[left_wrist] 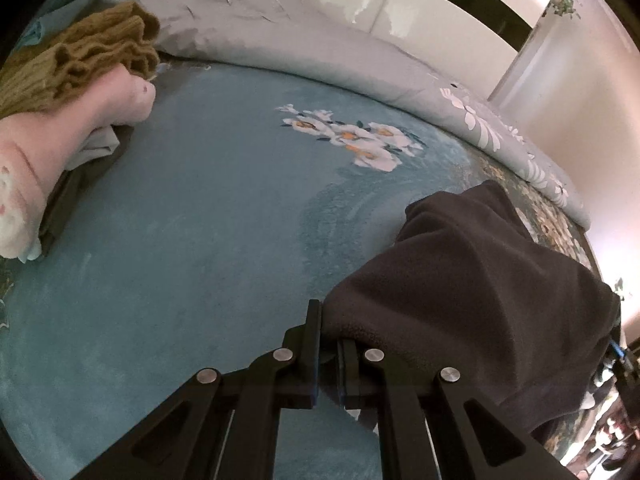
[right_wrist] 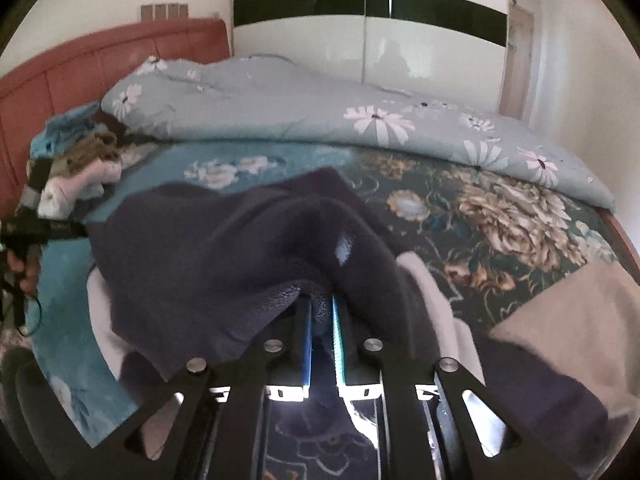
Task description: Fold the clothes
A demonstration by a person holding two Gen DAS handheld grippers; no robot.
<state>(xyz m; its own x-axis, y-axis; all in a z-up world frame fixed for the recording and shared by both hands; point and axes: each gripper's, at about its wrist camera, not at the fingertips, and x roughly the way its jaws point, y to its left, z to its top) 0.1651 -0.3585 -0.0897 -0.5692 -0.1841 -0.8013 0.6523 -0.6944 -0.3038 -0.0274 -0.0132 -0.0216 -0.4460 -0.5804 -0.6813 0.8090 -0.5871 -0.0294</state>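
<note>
A pile of clothes is seen at the far left of the bed. The dark fleece garment, at near right, is gripped by the left hand-held gripper and the right hand-held gripper.

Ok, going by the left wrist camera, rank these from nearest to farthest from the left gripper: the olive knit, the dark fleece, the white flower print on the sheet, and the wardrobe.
1. dark fleece, at the left gripper, draped to its right.
2. white flower print, mid-bed, ahead.
3. olive knit, far left on the clothes pile.
4. wardrobe, beyond the folded quilt.
</note>
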